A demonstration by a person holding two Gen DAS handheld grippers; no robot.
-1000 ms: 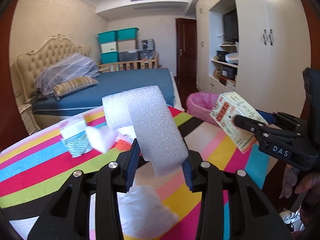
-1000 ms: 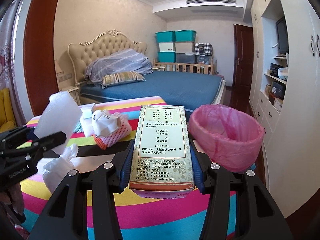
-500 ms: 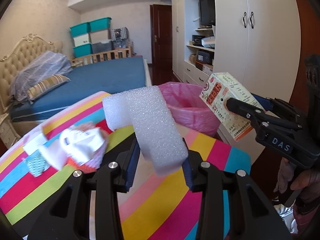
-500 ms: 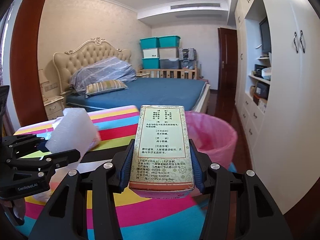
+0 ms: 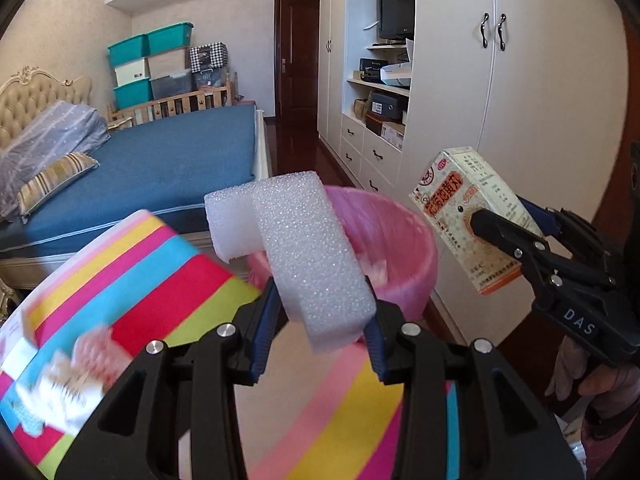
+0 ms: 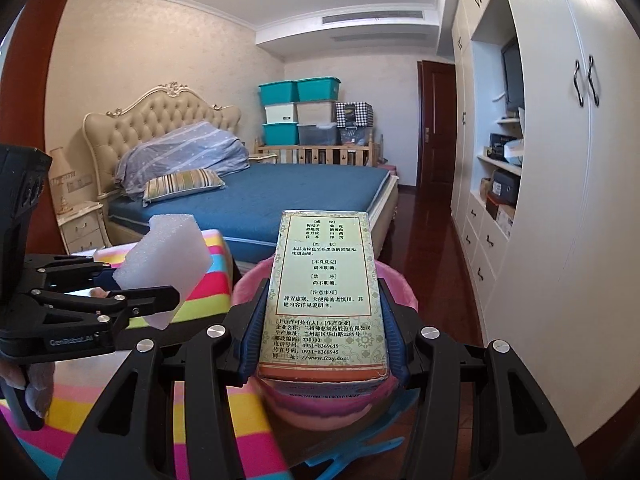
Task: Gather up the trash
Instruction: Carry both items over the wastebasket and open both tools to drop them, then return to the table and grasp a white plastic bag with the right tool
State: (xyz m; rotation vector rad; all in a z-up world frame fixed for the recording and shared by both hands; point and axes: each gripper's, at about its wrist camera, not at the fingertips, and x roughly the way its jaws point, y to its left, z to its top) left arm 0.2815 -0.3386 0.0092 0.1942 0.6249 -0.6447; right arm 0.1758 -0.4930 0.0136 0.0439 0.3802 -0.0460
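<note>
My left gripper [image 5: 322, 332] is shut on a white foam block [image 5: 308, 248] and holds it in the air at the near rim of the pink-lined trash bin [image 5: 400, 240]. The foam block [image 6: 166, 264] also shows at the left of the right wrist view. My right gripper [image 6: 324, 328] is shut on a cream medicine box [image 6: 324, 292] and holds it over the bin [image 6: 404, 292]. In the left wrist view the box [image 5: 468, 220] hangs at the bin's right side.
A table with a striped cloth [image 5: 160, 280] lies left of the bin, with blurred wrappers and paper [image 5: 68, 384] on it. A blue bed [image 6: 280, 192] stands behind. White wardrobes [image 5: 500, 120] line the right wall.
Both grippers have swung right, away from the table's trash pile and toward the pink bin. The bin now lies directly under the box and just beyond the foam.
</note>
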